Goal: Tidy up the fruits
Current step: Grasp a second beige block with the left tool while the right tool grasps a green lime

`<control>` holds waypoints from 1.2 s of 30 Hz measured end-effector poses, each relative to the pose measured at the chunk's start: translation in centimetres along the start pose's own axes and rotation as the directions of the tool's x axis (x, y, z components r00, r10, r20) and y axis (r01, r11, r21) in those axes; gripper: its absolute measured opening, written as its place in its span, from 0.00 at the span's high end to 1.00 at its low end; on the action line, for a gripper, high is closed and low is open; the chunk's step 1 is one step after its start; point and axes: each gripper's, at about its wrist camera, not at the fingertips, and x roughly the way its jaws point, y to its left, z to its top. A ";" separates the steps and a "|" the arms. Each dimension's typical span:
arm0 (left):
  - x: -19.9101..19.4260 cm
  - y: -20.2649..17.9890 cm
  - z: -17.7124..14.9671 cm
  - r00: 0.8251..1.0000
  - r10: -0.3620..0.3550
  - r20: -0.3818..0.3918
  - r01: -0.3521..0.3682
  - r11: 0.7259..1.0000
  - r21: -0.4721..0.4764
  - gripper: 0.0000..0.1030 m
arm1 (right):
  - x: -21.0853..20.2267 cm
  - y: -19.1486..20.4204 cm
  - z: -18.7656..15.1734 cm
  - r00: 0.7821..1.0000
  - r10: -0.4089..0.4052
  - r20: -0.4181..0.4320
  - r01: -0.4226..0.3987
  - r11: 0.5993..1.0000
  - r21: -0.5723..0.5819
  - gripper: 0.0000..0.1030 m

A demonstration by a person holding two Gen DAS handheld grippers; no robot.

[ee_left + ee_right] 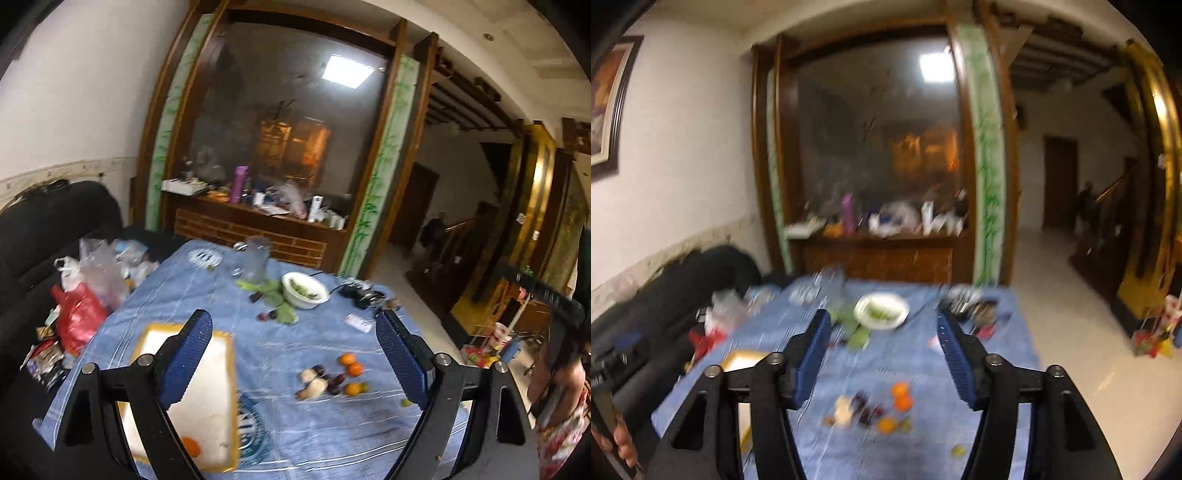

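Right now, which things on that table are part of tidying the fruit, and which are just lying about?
Part of the job:
- loose fruit pile
- yellow-rimmed tray
- orange on the tray
- stray green fruit
- left claw and right claw, both open

Just lying about:
- white bowl
- red bag
- clear jar

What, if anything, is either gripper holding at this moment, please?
Nothing is held. The left gripper and right gripper are both open above the table, with the fruit pile lying untouched.
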 end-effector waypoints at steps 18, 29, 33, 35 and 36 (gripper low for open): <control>20.1 0.3 -9.0 0.909 0.013 -0.418 -0.039 0.998 -0.055 0.06 | 13.7 -11.8 -17.0 0.886 -0.017 -0.463 0.121 0.973 0.196 0.34; 26.9 -2.3 -16.1 0.853 0.009 -0.521 0.032 0.997 0.069 0.17 | 18.9 -15.1 -23.7 0.827 -0.001 -0.562 0.165 0.956 0.241 0.35; 28.8 -3.3 -17.2 0.850 0.031 -0.526 0.040 0.992 0.124 0.17 | 20.0 -14.5 -25.0 0.816 -0.005 -0.577 0.165 0.960 0.226 0.35; 29.9 -3.3 -17.4 0.844 0.041 -0.536 0.033 0.991 0.128 0.17 | 20.0 -13.8 -25.0 0.815 -0.030 -0.578 0.164 0.970 0.181 0.38; 30.4 -3.3 -17.6 0.840 0.048 -0.541 0.029 0.991 0.133 0.17 | 20.1 -13.4 -25.0 0.815 -0.037 -0.579 0.165 0.971 0.170 0.40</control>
